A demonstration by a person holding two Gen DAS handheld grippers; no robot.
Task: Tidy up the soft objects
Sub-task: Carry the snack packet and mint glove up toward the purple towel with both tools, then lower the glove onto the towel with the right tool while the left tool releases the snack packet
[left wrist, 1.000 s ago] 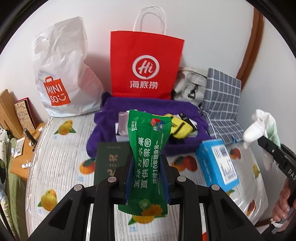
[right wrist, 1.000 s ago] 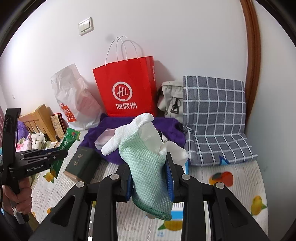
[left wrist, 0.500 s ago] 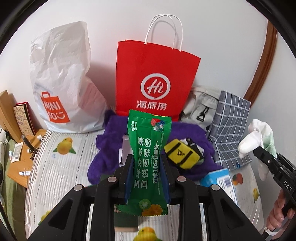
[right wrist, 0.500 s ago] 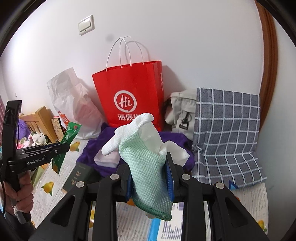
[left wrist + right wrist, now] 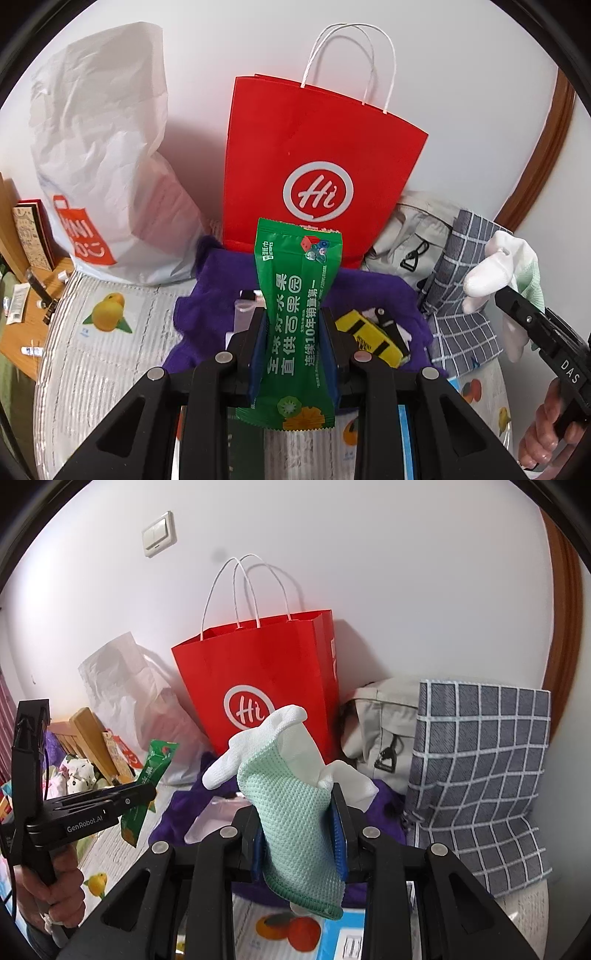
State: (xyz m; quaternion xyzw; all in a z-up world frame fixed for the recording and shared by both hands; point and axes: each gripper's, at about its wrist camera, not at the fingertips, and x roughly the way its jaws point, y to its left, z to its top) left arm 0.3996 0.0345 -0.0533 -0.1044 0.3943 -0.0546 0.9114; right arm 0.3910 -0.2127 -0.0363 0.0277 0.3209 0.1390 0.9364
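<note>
Two soft things are held: the left gripper (image 5: 293, 343) pinches a green packet (image 5: 297, 314), the right gripper (image 5: 299, 834) a glove (image 5: 295, 812). Ahead of both stands the red bag (image 5: 258, 686). I'd lift each above its rim before letting go.

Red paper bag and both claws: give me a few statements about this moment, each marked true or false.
1. The left claw is shut on a green snack packet. True.
2. The right claw is open, holding nothing. False: it grips a mint and white glove.
3. The red paper bag stands upright against the wall. True.
4. The white plastic bag stands to the right of the red bag. False: in both views it stands on the left.
5. A yellow pouch lies on the purple cloth. True.
</note>
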